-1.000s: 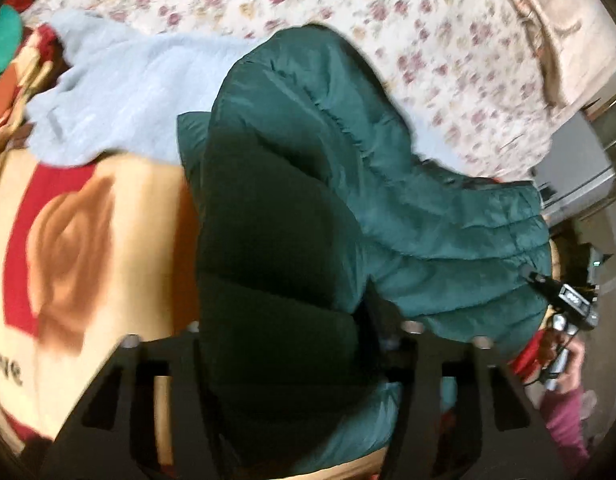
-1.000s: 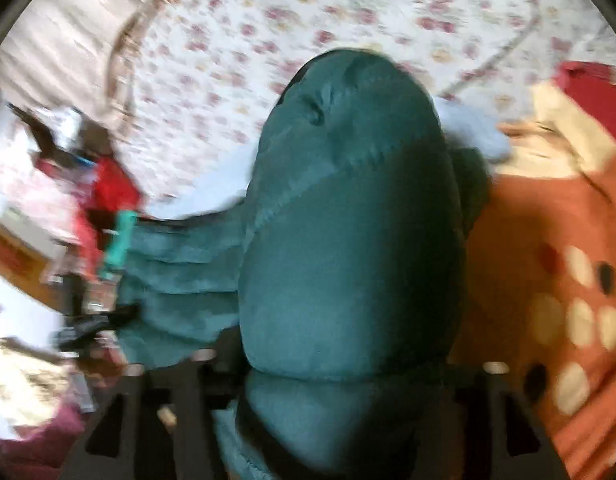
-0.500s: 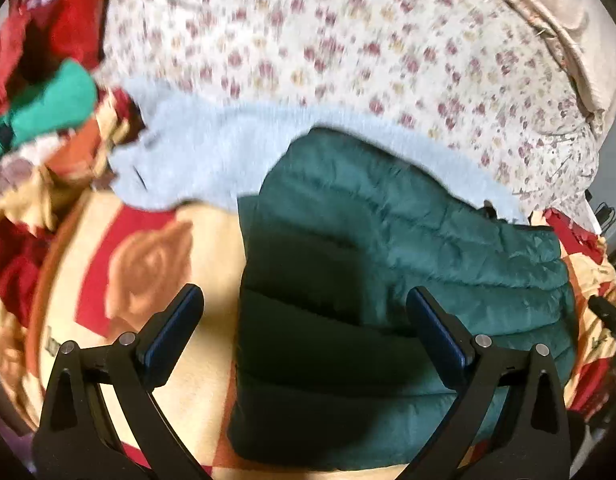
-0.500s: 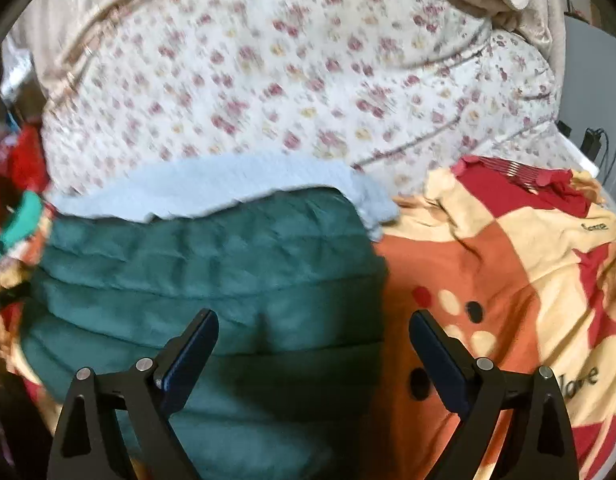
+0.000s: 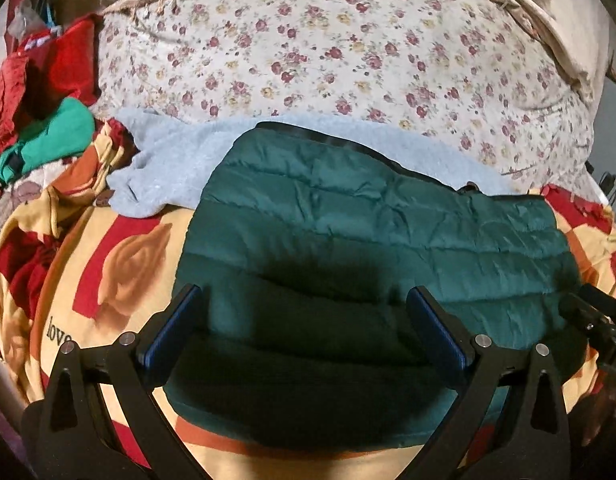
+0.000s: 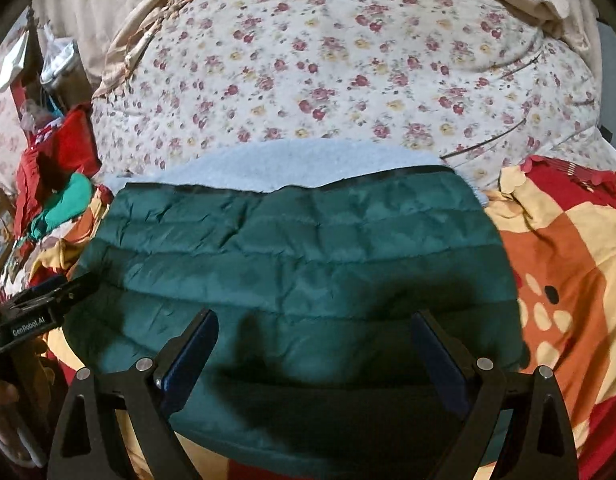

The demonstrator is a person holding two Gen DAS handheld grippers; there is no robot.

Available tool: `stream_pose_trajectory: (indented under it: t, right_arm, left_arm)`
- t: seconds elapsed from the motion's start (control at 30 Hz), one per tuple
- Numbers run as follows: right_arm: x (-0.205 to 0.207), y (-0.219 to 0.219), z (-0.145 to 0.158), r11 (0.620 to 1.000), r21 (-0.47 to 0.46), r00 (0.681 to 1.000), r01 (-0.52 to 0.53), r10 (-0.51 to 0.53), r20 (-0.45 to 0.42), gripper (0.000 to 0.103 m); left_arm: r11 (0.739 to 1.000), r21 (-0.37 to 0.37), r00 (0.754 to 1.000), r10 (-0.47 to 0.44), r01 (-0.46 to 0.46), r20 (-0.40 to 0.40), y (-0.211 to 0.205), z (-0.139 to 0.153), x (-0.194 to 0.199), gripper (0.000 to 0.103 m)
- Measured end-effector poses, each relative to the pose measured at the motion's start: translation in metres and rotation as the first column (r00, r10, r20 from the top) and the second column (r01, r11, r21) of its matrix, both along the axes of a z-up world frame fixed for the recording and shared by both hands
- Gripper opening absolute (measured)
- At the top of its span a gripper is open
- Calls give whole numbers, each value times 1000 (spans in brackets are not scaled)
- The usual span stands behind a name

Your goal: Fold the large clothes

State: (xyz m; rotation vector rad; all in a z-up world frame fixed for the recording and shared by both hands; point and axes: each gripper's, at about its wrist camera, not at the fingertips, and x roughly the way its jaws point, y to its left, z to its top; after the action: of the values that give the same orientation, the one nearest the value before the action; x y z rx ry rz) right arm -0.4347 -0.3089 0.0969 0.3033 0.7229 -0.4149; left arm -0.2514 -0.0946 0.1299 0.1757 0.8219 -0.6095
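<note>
A dark green quilted puffer jacket (image 5: 368, 248) (image 6: 299, 256) lies folded into a flat rectangle on the patterned bedspread. Its far edge rests on a pale blue fleece garment (image 5: 163, 164) (image 6: 299, 160). My left gripper (image 5: 303, 300) hangs above the jacket's near left part, jaws wide and empty. Over the near right part my right gripper (image 6: 314, 320) is likewise open with nothing between the blue pads. The left gripper's body (image 6: 31, 312) shows at the left edge of the right wrist view, and the right gripper's body (image 5: 596, 320) at the right edge of the left wrist view.
A red, orange and yellow bedspread (image 5: 107, 280) (image 6: 560, 272) covers the near bed. A floral quilt (image 5: 348, 52) (image 6: 348, 64) fills the back. Red and green clothes (image 5: 47, 120) (image 6: 63, 200) are heaped at the left, with household clutter behind them.
Both grippers let go of the jacket and opened wide, then drew back from it. The jacket, lifted and bunched a second ago, now lies flat and folded on the bed.
</note>
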Motion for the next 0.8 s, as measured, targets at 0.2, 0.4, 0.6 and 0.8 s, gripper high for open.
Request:
stream_pose_trajectory:
  t: [0.2,0.4,0.6,0.8]
  right_arm:
    - [0,14,-10,1000,27,1000,4,-4,4,95]
    - [0,20,-11,1000,0,1000,6,-6,0,96]
    - [-1,21,-9,1000,10,1000,4,-4,15,101]
    - [1,25,-9,1000,7,1000,-3,3,11,101]
  left_arm:
    - [1000,23,999,-8,7,42,-4,-3,-15,102]
    - [1000,28,999,-7,5,51,-5,-3,-19,102]
    - [999,41,998,-5,2,70,-6,-4,-27,102]
    - [999,50,996,-4,0,84,-7,-4,-31,102]
